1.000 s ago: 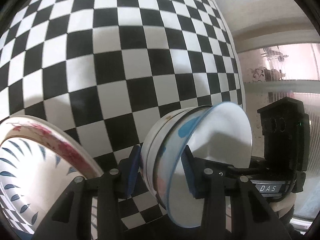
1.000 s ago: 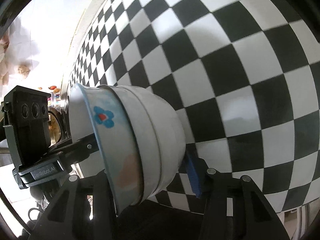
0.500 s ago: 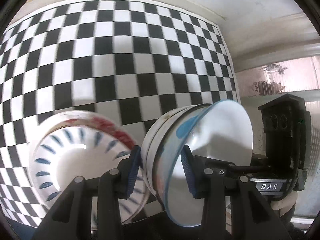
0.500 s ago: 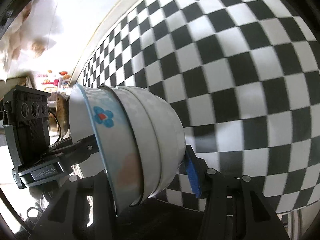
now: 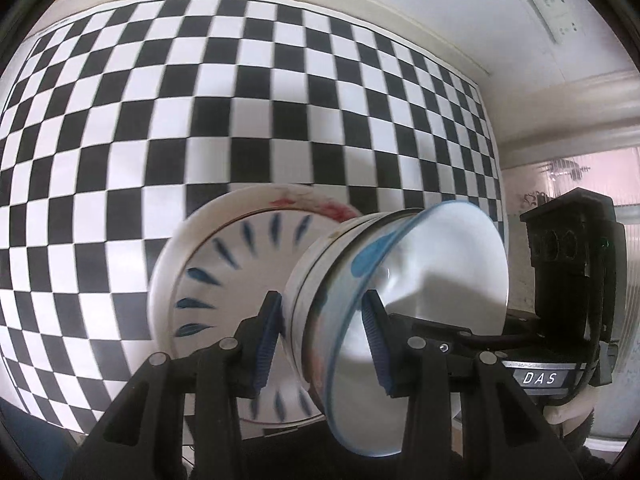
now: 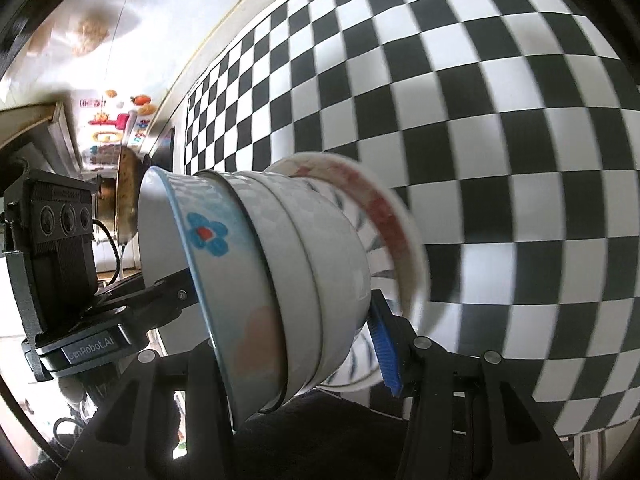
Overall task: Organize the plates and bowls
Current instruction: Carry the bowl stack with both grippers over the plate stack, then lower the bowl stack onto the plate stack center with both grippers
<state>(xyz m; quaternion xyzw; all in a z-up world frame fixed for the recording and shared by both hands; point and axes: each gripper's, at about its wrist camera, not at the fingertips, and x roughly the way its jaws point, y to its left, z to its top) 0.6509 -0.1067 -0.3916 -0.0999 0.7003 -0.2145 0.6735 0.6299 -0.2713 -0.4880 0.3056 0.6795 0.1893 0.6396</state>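
Note:
A stack of nested white bowls [image 5: 404, 280], the inner one with a blue rim and a blue flower [image 6: 206, 234], hangs above the table between both grippers. My left gripper [image 5: 322, 336] is shut on one side of the stack's rim, blue pads [image 5: 266, 336] on the outer wall and inside. My right gripper [image 6: 288, 360] is shut on the opposite side; its right pad [image 6: 384, 348] shows and its left finger is hidden behind the bowls. Beneath and behind the bowls lies a stack of plates [image 5: 224, 264] with blue leaf marks and a red-patterned rim [image 6: 380, 216].
The table carries a black-and-white checkered cloth [image 5: 200, 100]. A pale wall with a socket strip [image 5: 560, 12] runs behind it. Beyond the table's left end, in the right wrist view, stand a brass pot [image 6: 124, 200] and kitchen clutter.
Both grippers carried the bowl stack across the checkered cloth and a little upward. The plates, earlier at the left edge of the left wrist view, now sit directly behind the bowls in both views.

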